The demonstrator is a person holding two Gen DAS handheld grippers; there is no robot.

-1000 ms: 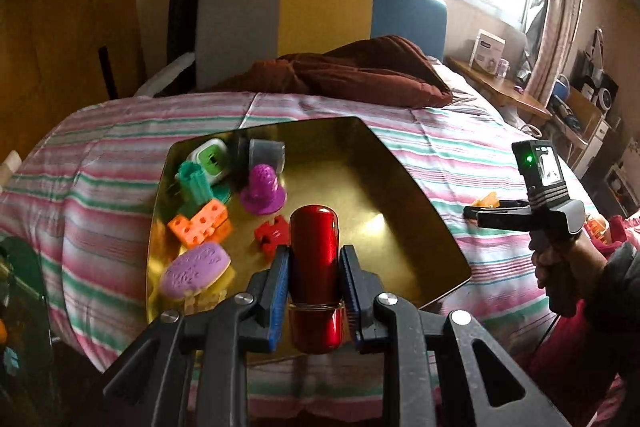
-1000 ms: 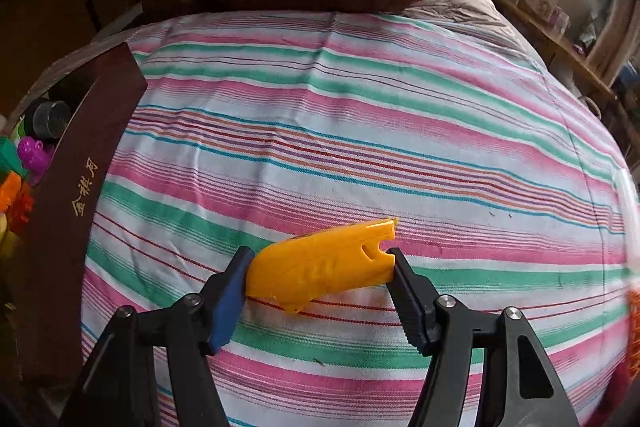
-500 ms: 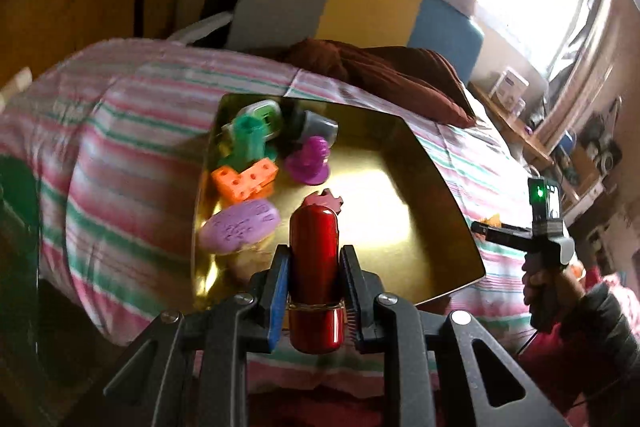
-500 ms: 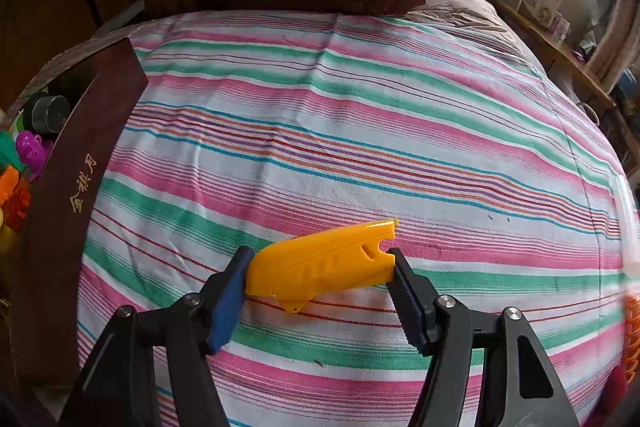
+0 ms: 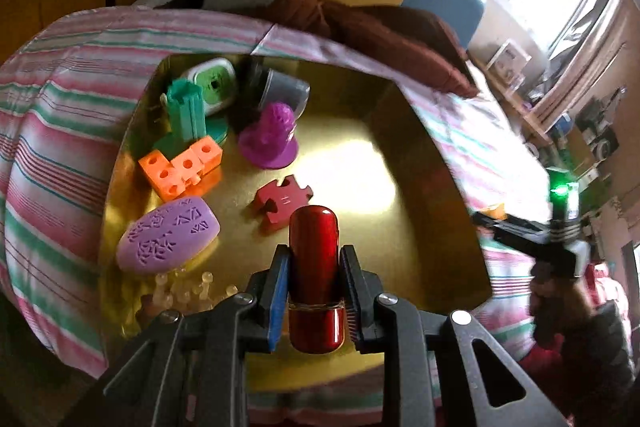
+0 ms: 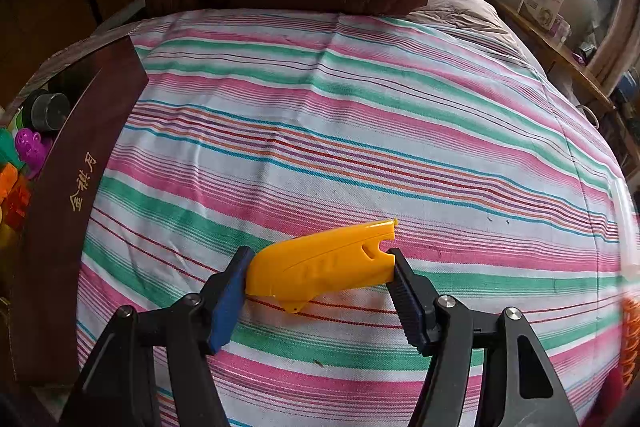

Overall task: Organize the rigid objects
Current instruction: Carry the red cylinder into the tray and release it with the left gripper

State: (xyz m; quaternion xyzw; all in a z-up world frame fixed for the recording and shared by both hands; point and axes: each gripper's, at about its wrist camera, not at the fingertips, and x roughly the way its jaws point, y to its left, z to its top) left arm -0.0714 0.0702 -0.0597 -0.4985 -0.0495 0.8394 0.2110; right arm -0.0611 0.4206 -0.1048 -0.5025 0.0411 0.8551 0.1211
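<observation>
Since the earlier frames, the left gripper (image 5: 313, 285) has closed in on the gold tray (image 5: 404, 211), which now fills more of its view; the right gripper (image 6: 318, 293) shows almost the same scene as before.

Red capsule (image 5: 314, 279): pinched across its width between the left gripper's pads, long axis running straight forward along the fingers, rounded nose over the near part of the tray. It hangs above the tray floor, not resting on it. Directly ahead of the nose lies the dark red puzzle piece (image 5: 281, 203), near but apart. To the left of it sit the lilac oval (image 5: 168, 235), the orange block (image 5: 180, 167), the green piece (image 5: 186, 115), the purple piece (image 5: 270, 141), the green-and-white item (image 5: 212, 87) and the grey cup (image 5: 282, 93). Bare tray floor lies forward and to the right of the capsule.

Yellow plastic piece (image 6: 324, 263): clamped end to end between the right gripper's fingers, long axis crosswise to them, above the striped bedspread (image 6: 360, 131). The tray's brown outer wall (image 6: 72, 195) stands well to its left.

Judgement: the left gripper is the nearer to the tray and appears ready to release. A drop onto the bare floor to the right of the puzzle piece looks cleanest; being round, the capsule may roll. The yellow piece must travel leftward over the wall.
</observation>
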